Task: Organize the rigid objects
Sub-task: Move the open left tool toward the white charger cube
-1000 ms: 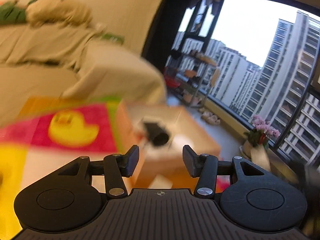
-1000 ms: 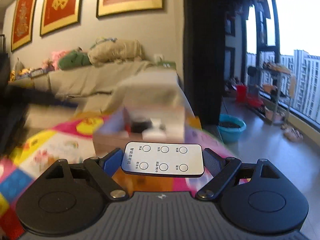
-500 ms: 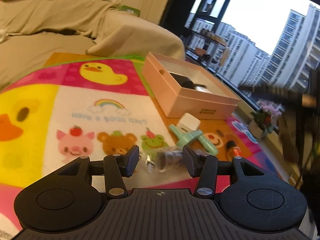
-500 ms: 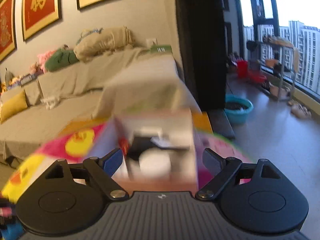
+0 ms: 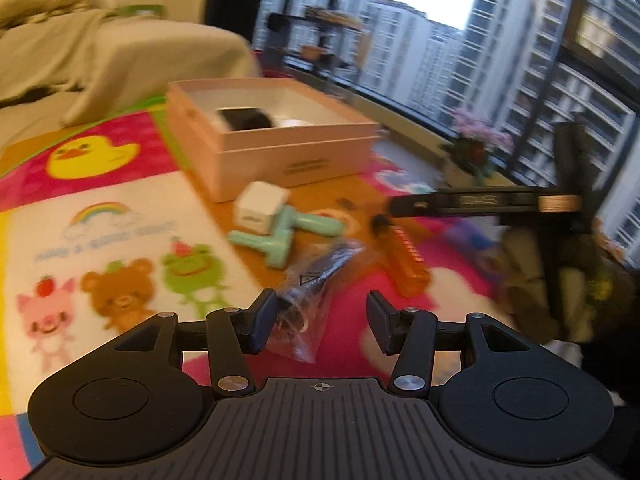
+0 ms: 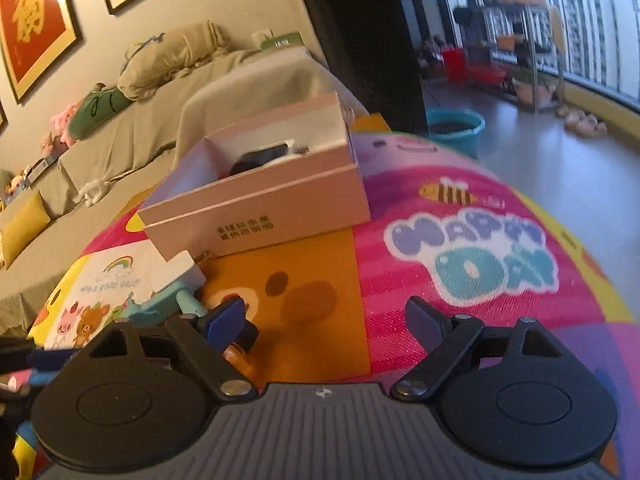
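A colourful cartoon play mat (image 5: 120,216) covers the surface; an open pink box (image 5: 276,140) sits at its far side with a dark object (image 5: 248,118) inside; in front of the box lie a small white cube (image 5: 260,206), a mint-green tool (image 5: 284,236), an orange item (image 5: 404,260) and a clear plastic bag (image 5: 320,280) with dark contents; the left hand-held gripper (image 5: 320,316) hangs over the bag, jaws partly apart and gripping nothing; the right hand-held gripper (image 6: 326,320) stands wide and empty above the mat.
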Demonstrator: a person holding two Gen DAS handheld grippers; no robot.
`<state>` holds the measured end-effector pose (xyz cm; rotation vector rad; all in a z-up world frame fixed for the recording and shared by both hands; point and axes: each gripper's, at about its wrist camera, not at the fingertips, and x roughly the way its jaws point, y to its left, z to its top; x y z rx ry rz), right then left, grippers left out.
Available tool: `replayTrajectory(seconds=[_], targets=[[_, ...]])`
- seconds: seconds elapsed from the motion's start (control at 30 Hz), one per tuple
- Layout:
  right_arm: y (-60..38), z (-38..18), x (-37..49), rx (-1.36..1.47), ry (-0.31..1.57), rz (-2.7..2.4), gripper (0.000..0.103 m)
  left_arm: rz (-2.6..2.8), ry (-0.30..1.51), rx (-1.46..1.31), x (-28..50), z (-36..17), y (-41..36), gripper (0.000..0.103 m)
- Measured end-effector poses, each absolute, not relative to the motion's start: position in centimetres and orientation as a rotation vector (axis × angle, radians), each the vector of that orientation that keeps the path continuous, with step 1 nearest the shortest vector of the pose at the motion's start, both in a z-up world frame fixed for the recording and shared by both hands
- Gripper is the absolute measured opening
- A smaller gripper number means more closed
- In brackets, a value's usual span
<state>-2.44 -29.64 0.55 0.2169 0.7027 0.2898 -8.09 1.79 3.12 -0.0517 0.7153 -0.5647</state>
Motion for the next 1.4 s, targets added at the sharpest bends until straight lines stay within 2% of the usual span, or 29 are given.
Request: replayTrajectory(seconds=[0.17, 0.5, 0.77, 0.93, 1.2, 1.4], targets=[[-29.6, 0.6, -2.7, 0.218, 0.686, 0.289, 0.088, -0.507, 0.605, -0.256, -7.1, 6.2, 3.7, 0.053], [-29.8, 0.4, -2.6, 0.243, 0.692, 0.302, 0.091, -0.368, 0.687, 0.145, -3.5, 2.6, -2.0, 0.053], [-29.8, 0.4, -2.5, 0.253, 0.694, 0.319, 0.095, -0.302, 0.686, 0.121, -2.5, 1.7, -0.7, 0.054], [-29.8, 0.3, -2.6, 0.255, 0.694, 0.323, 0.096, -0.365, 0.633, 0.051, -2.3, 3.1, -0.9, 0.054], [-29.8, 0.3, -2.5, 0.262, 0.693, 0.326, 0.097, -0.251, 0.701, -0.006, 2.0, 2.5, -1.5, 0.054], [-30.3, 0.2, -2.5, 0.288, 0.688, 0.334, 0.097, -0.228, 0.696, -0.032, 1.9, 2.2, -0.1, 0.055]])
